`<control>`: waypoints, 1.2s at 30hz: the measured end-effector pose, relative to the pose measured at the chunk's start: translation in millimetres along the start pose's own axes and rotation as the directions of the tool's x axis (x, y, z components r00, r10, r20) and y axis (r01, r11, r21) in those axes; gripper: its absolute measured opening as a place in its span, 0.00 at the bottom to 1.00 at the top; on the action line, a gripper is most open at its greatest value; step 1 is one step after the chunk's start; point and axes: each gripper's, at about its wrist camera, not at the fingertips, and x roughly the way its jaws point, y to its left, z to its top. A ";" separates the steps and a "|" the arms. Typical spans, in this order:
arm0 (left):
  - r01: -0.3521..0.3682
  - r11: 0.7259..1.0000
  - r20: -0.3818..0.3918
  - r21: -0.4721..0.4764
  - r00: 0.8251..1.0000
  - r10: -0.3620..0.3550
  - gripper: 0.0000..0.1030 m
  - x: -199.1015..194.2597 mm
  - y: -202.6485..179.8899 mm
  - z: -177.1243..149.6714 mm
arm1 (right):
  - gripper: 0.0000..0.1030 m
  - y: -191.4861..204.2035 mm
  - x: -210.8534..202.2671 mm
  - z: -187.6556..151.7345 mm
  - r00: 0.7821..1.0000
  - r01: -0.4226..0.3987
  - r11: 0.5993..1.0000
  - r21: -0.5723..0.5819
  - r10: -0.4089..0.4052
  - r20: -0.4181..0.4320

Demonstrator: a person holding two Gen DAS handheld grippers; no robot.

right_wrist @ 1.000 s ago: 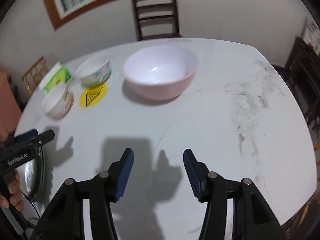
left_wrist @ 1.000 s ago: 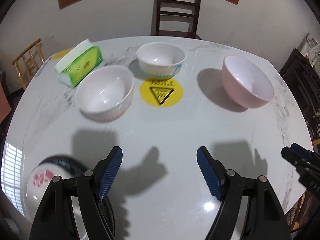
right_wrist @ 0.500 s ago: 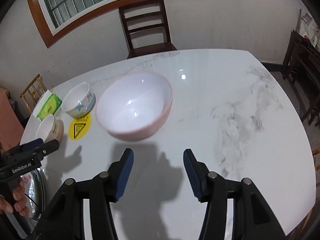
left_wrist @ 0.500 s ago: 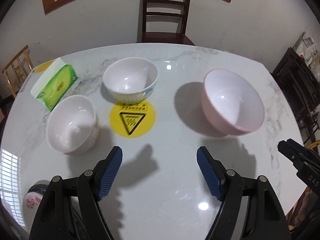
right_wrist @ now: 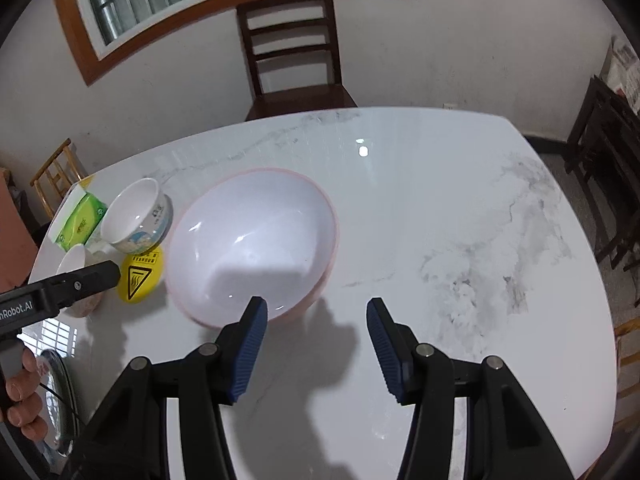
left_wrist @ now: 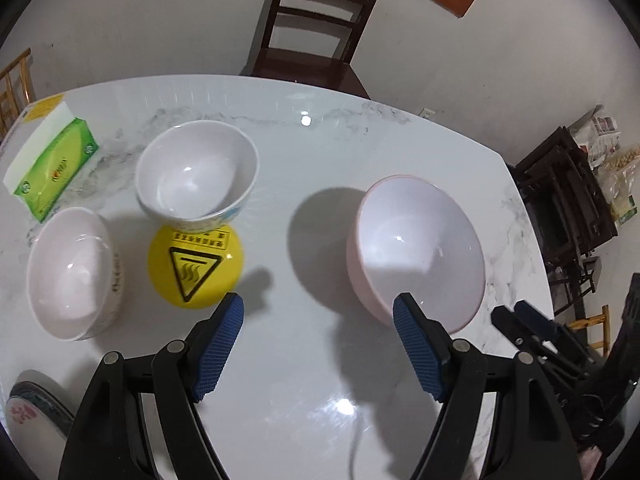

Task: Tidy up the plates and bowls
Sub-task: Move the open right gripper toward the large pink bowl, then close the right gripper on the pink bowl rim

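A large pink bowl (left_wrist: 416, 256) (right_wrist: 252, 244) stands upright on the white marble table (left_wrist: 320, 360). My left gripper (left_wrist: 318, 312) hovers open just short of it, the right fingertip level with its near rim, nothing between the pads. My right gripper (right_wrist: 316, 316) is open too, its left fingertip over the bowl's near edge, the gap over bare table. A white bowl with blue print (left_wrist: 196, 178) (right_wrist: 136, 216) and a plain white bowl (left_wrist: 70, 272) stand further left. A patterned plate (left_wrist: 32, 412) (right_wrist: 56, 384) lies at the near left corner.
A round yellow warning sticker (left_wrist: 195, 266) lies between the two white bowls. A green tissue box (left_wrist: 52, 164) sits at the far left. A dark wooden chair (right_wrist: 292, 52) stands behind the table. A person's hand (right_wrist: 20, 400) holds the left tool. Dark furniture stands at the right.
Both grippers have moved toward the pink bowl, which now looks larger and nearer in both views. The left view has swung right, pushing the plate to its lower left corner. Jaw widths are unchanged.
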 end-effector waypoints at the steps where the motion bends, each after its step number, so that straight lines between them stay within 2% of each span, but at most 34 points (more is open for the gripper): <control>1: 0.003 1.000 -0.003 -0.001 1.000 -0.003 0.72 2.0 -0.5 1.7 | 0.51 -1.6 3.6 1.4 1.000 -0.007 1.000 0.006 0.007 -0.011; 8: 0.000 0.999 -0.067 -0.035 0.998 -0.002 0.72 29.9 -6.2 13.8 | 0.51 -6.3 27.2 16.7 0.998 0.004 1.000 -0.002 -0.005 -0.060; 18: -0.043 0.998 -0.102 -0.038 0.994 0.039 0.68 61.3 -9.3 22.9 | 0.51 -9.3 59.2 28.6 0.993 -0.003 1.000 0.021 0.006 -0.114; 20: -0.033 0.998 -0.114 -0.044 0.993 0.028 0.62 66.4 -8.3 22.8 | 0.51 -8.6 63.0 29.1 0.992 -0.013 1.000 0.026 0.016 -0.121; 22: -0.011 0.998 -0.128 -0.055 0.992 0.004 0.47 71.2 -6.2 22.3 | 0.51 -7.6 66.9 29.1 0.992 -0.012 0.999 0.030 0.015 -0.126; 25: 0.012 0.997 -0.143 -0.075 0.989 -0.022 0.41 75.7 -4.0 22.2 | 0.50 -7.5 72.3 29.4 0.991 -0.011 0.999 0.031 0.015 -0.132; 29: 0.038 0.996 -0.137 -0.077 0.989 -0.048 0.34 75.9 -4.3 21.5 | 0.39 -8.0 76.8 29.5 0.990 -0.015 0.999 0.040 0.021 -0.139; 31: 0.067 0.995 -0.138 -0.074 0.987 -0.077 0.22 76.5 -5.8 21.4 | 0.31 -8.5 79.8 27.4 0.989 -0.019 0.999 0.049 0.026 -0.146; 33: 0.088 0.994 -0.139 -0.066 0.986 -0.097 0.16 76.0 -9.4 20.7 | 0.25 -9.1 82.6 25.6 0.987 -0.038 0.998 0.060 0.047 -0.154; 34: 0.096 0.993 -0.140 -0.063 0.985 -0.104 0.13 75.8 -11.4 20.5 | 0.20 -9.3 83.3 24.8 0.986 -0.050 0.996 0.070 0.060 -0.155; 36: 0.087 0.994 -0.139 -0.059 0.986 -0.094 0.13 76.0 -14.1 20.4 | 0.19 -8.3 83.1 23.3 0.986 -0.045 0.996 0.081 0.057 -0.154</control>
